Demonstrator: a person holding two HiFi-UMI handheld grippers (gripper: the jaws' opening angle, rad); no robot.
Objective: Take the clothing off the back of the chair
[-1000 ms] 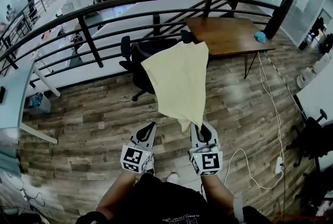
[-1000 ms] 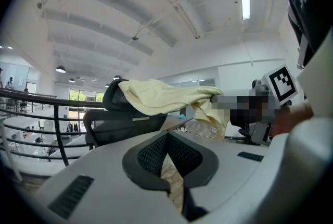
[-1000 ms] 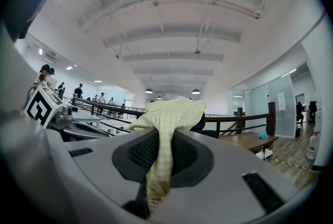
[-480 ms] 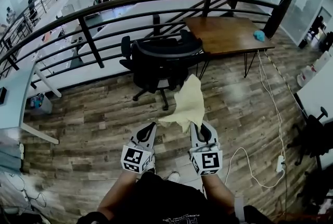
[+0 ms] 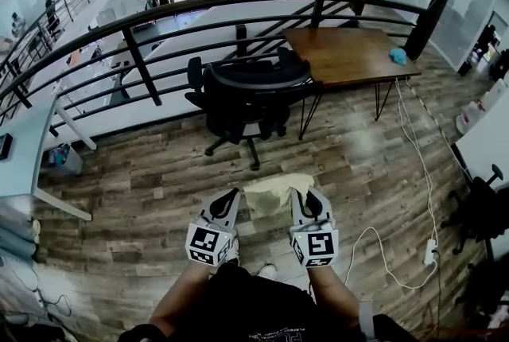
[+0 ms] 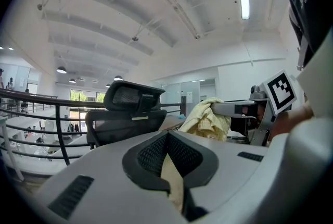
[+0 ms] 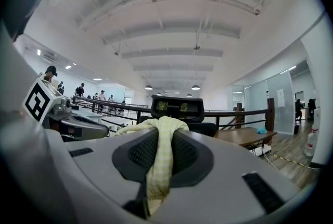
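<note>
The pale yellow clothing (image 5: 270,193) hangs in a small bunch off my right gripper (image 5: 302,193), whose jaws are shut on a fold of it. In the right gripper view the cloth (image 7: 158,165) runs over and down between the pads. My left gripper (image 5: 233,192) is level beside it, jaws together; no cloth comes out of its tips (image 6: 166,134). From the left gripper view the bunch (image 6: 208,119) sits on the right gripper (image 6: 234,108). The black office chair (image 5: 246,94) stands ahead by the railing, its back bare.
A dark curved railing (image 5: 238,2) runs behind the chair, with a drop beyond. A wooden table (image 5: 342,50) with a blue object (image 5: 398,56) stands at the right. A white cable (image 5: 402,165) and power strip (image 5: 427,253) lie on the wood floor. A white desk (image 5: 20,149) is at the left.
The clothing was flung up in front of the chair a second ago, then dropped, and now hangs low between the grippers. Both grippers have stayed in place.
</note>
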